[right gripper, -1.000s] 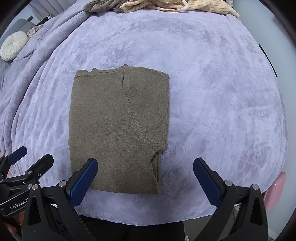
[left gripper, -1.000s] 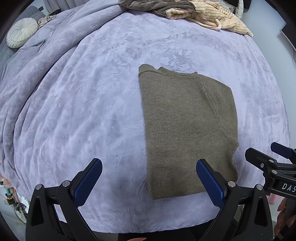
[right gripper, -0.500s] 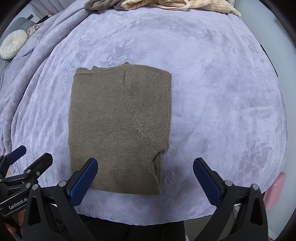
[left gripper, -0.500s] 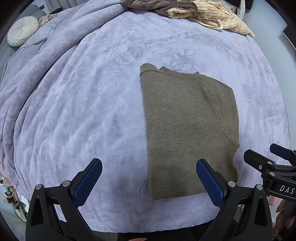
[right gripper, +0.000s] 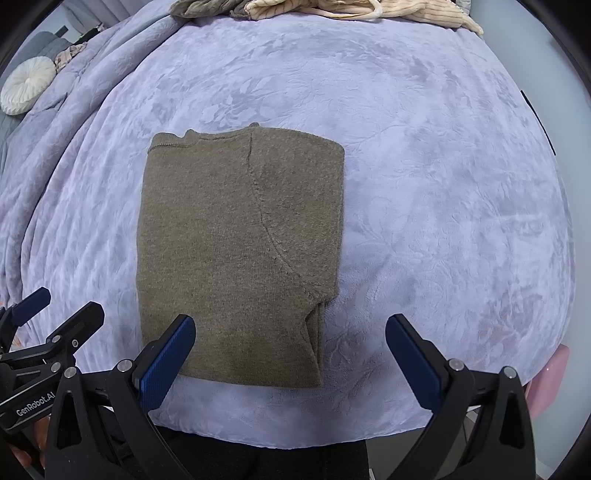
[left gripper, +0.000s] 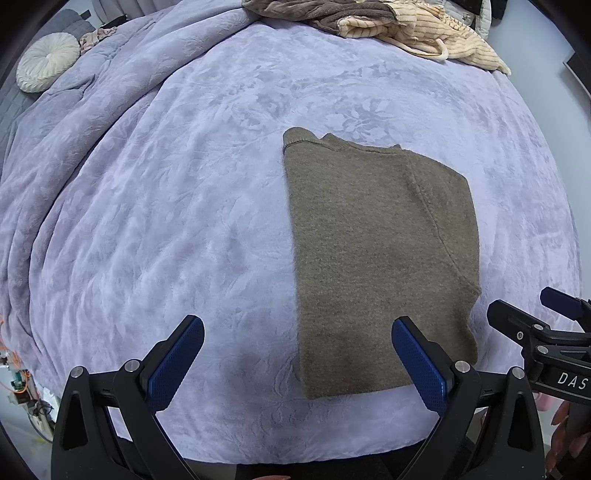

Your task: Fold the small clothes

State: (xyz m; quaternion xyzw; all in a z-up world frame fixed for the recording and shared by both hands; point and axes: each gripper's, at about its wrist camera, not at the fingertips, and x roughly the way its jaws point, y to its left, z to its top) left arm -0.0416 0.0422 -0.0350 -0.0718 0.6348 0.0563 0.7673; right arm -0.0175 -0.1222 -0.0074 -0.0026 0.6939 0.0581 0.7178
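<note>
On the bed (left gripper: 155, 206), near its front edge, the sweater (left gripper: 380, 258) lies flat as a neat olive rectangle, sleeve tucked in so that a curved seam runs down its right part. It sits close to me because that puts the hem within reach of both grippers without stretching over the soft blanket.

My left gripper (left gripper: 295, 356) hangs just short of the hem, jaws spread wide and holding nothing; in its view the sweater is at about 1 o'clock, with the right pad (left gripper: 419, 369) over the sweater's lower right part, and I cannot tell whether it touches. My right gripper (right gripper: 290, 356) is likewise wide apart and empty; in its view the sweater is at about 11 o'clock, and the left pad (right gripper: 166, 363) overlaps the bottom left corner. Each gripper shows at the edge of the other's view, so they stand side by side, one towards each lower corner. I judge that this spacing is meant for taking the hem at two points and carrying it up towards the neckline at 12 o'clock, halving the rectangle.

The folded layers show at the lower right edge, stacked; a grip there would need to catch all of them or the fold will slip open.

At 12 o'clock, along the far side of the bed, a heap of clothes (left gripper: 388, 22) waits, well apart from the sweater. A round cushion (left gripper: 46, 61) sits at 10 o'clock.
</note>
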